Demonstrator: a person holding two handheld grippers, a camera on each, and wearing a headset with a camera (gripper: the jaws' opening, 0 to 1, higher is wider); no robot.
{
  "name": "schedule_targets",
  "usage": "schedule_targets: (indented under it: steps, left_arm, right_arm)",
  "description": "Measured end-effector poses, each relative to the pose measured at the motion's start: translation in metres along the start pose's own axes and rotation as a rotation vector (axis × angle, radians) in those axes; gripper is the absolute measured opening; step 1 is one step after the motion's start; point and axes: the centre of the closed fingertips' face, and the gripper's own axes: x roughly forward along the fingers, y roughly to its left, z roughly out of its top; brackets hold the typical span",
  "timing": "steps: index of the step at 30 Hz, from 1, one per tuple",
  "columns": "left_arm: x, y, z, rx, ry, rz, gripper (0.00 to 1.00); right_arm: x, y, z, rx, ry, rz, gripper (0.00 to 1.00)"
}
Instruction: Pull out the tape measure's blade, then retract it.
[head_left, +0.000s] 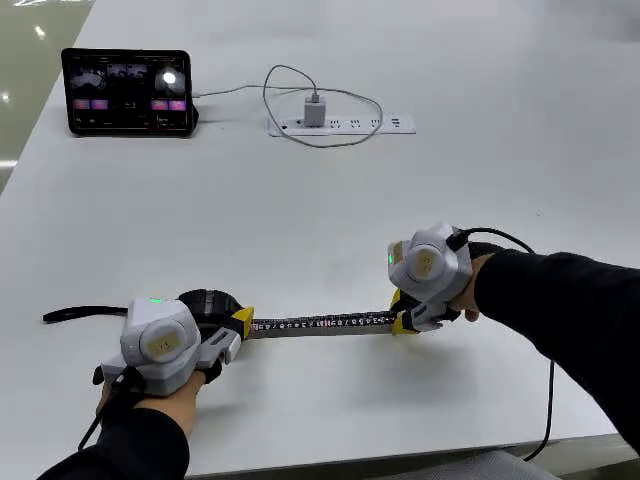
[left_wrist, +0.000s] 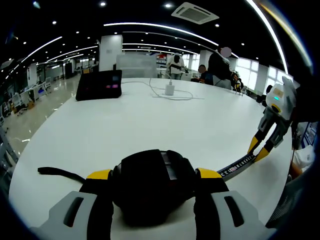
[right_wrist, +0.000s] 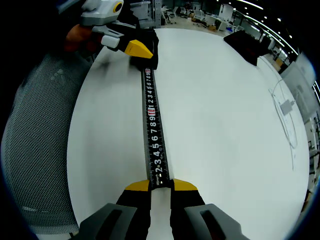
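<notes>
The black tape measure case lies on the white table, and my left gripper is shut on it; in the left gripper view the case sits between the yellow-tipped fingers. Its blade runs flat across the table to my right gripper, which is shut on the blade's end. In the right gripper view the numbered blade stretches from my right gripper up to the case. A black wrist strap trails left from the case.
A tablet stands at the far left of the table. A white power strip with a charger and looped cable lies at the back middle. A grey mesh chair sits beside the table's near edge. People stand far off.
</notes>
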Motion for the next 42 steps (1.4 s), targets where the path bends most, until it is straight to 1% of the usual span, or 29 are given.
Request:
schedule_targets:
  steps: [6,10,18,42]
  left_arm:
    - [0.001,0.000,0.000,0.000,0.000,0.000,0.61]
    - [0.001,0.000,0.000,-0.002,0.002,-0.002,0.61]
    - [0.001,-0.001,-0.001,0.000,0.006,-0.002,0.61]
    - [0.002,-0.001,-0.001,0.000,0.013,-0.004,0.61]
  right_arm:
    - [0.001,-0.001,0.002,-0.005,0.026,0.006,0.10]
    - [0.001,-0.001,0.003,0.013,0.017,0.001,0.10]
    - [0.002,0.001,0.005,-0.002,0.031,0.004,0.10]
    - [0.005,0.001,0.014,0.003,0.030,0.001,0.10]
